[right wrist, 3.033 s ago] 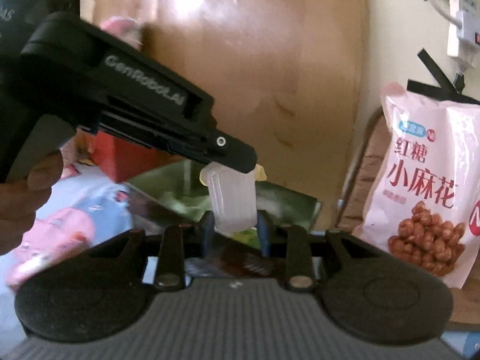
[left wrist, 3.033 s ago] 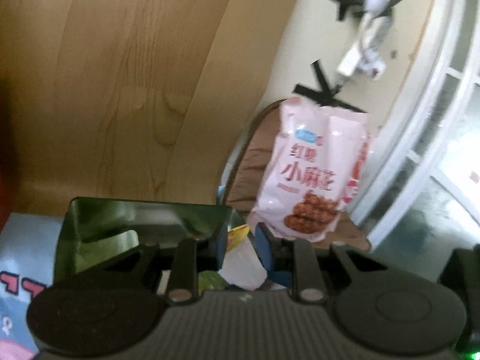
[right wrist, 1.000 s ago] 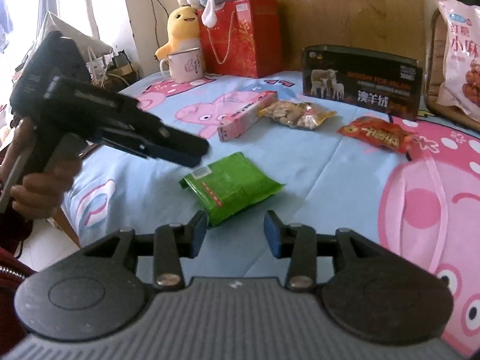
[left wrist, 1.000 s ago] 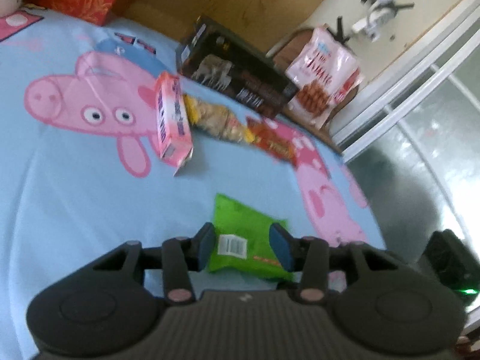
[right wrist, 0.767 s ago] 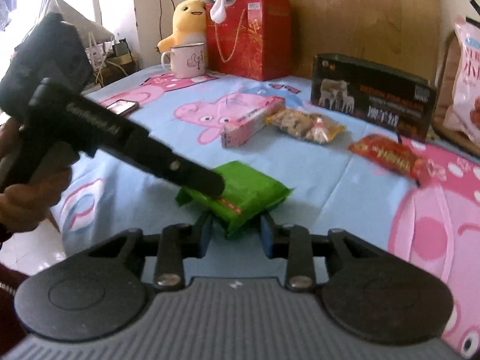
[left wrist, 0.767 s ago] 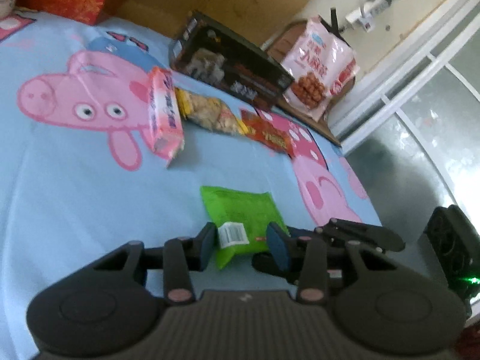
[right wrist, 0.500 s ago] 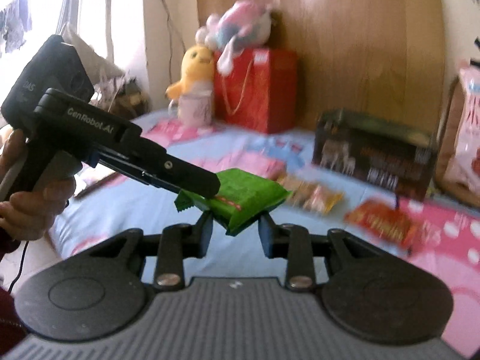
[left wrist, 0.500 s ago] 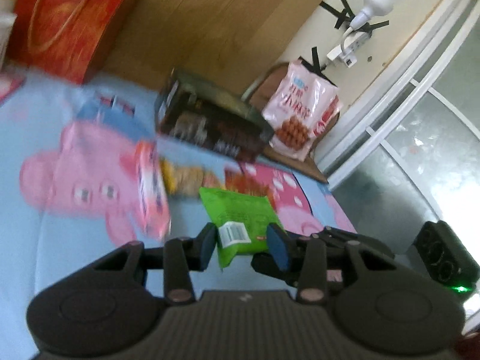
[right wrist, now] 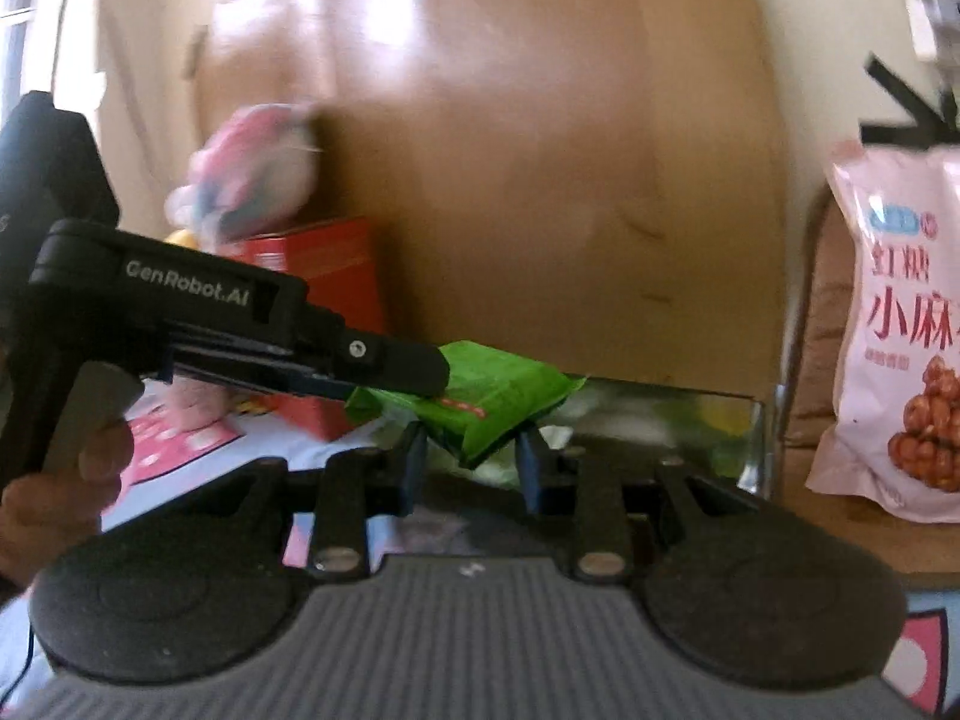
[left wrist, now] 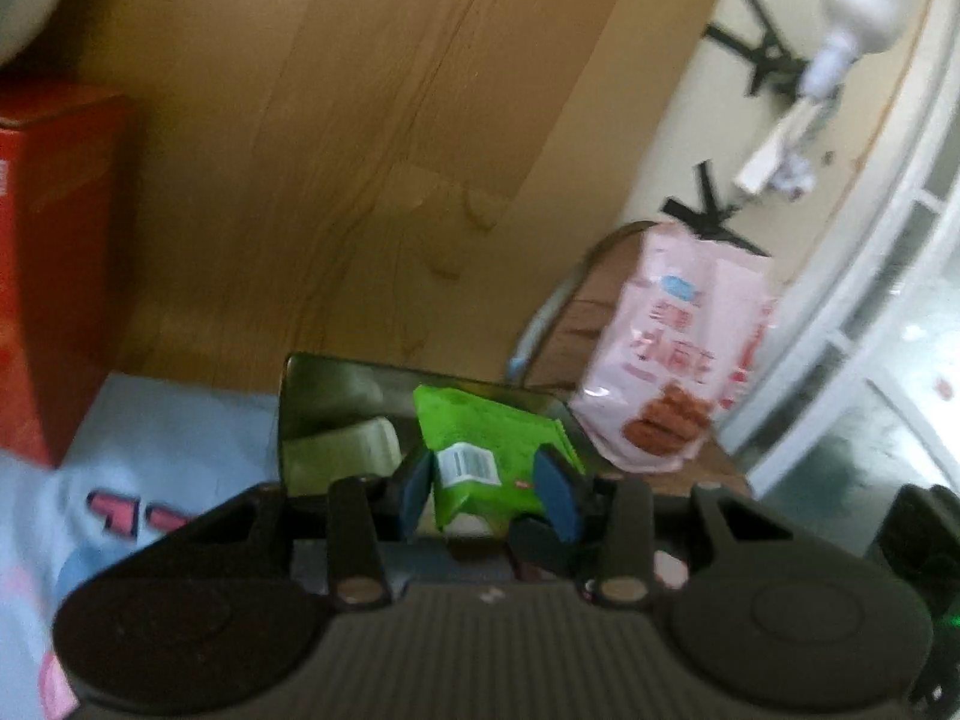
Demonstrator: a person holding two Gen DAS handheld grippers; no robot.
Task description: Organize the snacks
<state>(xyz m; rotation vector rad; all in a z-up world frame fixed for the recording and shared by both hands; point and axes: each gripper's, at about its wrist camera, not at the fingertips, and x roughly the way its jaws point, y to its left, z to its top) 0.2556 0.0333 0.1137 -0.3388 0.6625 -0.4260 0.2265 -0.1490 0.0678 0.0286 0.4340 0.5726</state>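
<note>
**Green packet carried over the open box, both grippers on it**

The green snack packet hangs in the air, crinkly foil with a white barcode label and a crimped end, pinched from two sides. The left gripper has its blue pads clamped on the barcode end; the right gripper squeezes the other end, with the packet wedged between its dark pads. Two grips on one soft pillow pack look like a way to keep it flat and level for the drop.

Directly beneath and behind the packet sits the dark box, open-topped with a shiny, reflective inner lining and something pale already lying inside. In the left wrist view the packet is at the box's 3 o'clock side, above the rim, not yet inside.

Further out at 2 o'clock, a big pink bag of brown fried twists leans upright on a brown chair. At 9 o'clock stands a red gift box, with the blue cartoon sheet below it and a wooden panel behind everything.
</note>
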